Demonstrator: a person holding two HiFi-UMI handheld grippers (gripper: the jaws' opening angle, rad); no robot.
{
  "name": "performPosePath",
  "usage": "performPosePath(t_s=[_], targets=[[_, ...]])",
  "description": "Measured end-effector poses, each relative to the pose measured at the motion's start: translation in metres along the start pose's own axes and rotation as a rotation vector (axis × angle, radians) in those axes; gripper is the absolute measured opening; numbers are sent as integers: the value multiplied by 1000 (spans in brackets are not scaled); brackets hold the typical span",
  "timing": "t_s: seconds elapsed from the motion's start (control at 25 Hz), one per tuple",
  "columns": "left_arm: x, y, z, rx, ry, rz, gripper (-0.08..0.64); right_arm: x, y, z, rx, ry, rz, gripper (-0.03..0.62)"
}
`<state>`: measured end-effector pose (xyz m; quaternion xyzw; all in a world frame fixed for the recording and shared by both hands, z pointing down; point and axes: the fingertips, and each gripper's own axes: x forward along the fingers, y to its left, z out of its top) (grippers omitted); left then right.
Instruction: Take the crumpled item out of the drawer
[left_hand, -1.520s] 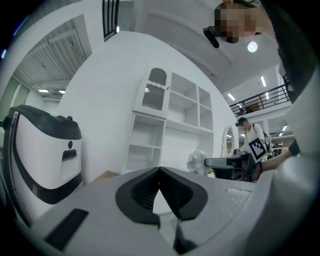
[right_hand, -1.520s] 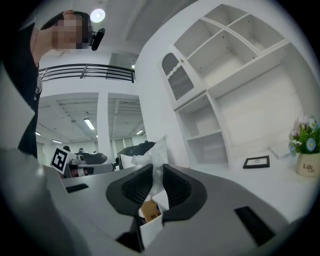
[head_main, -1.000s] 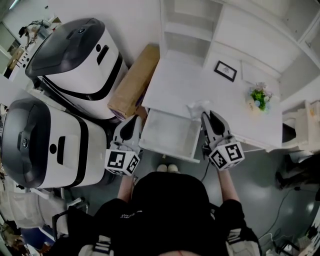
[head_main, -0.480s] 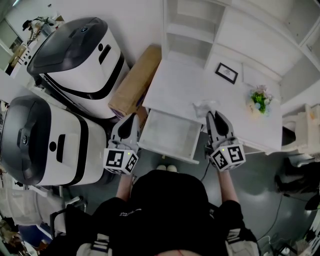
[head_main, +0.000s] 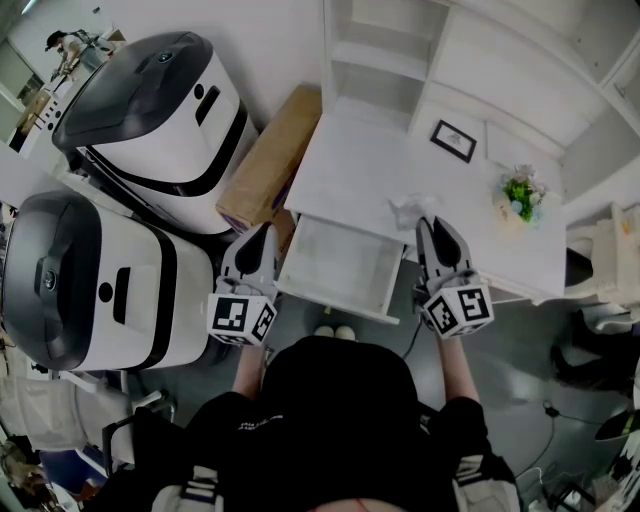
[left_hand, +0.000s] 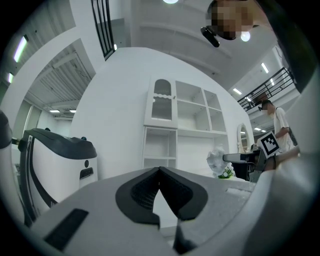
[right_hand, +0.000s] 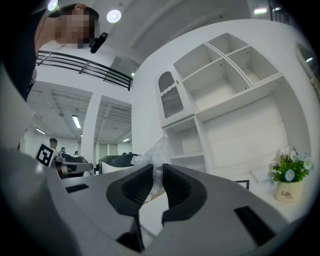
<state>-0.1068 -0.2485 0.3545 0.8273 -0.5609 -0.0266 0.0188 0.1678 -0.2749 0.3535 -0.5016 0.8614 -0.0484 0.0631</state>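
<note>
The right gripper (right_hand: 159, 175) pinches the crumpled item (head_main: 408, 209), a pale, half-translucent wad, between its dark pads. In the head view the wad sits right of centre, clear of the open drawer (head_main: 335, 305) and over the white desk (head_main: 365, 170), just beyond the drawer's far right corner. Whether it touches the desktop cannot be told. At lower left of centre in that view, the left gripper (head_main: 262, 236) hangs beside the drawer's left edge, jaws pressed together on nothing.

The wad looks very light and soft, like thin film or tissue. It should crush under the pads rather than resist and is unlikely to break. The likely risk is slipping: a grip on one loose outer flap could slide or let the wad unfold. A bunched, thick fold near its middle seems the surest hold. A small flower pot (head_main: 518, 195) stands well apart at right.
</note>
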Motion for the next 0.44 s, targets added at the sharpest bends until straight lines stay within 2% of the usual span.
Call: performPosePath(t_s=[0.44], targets=[[-2, 6, -6, -7, 21, 21, -3, -1, -4, -3, -7, 6, -14, 44]])
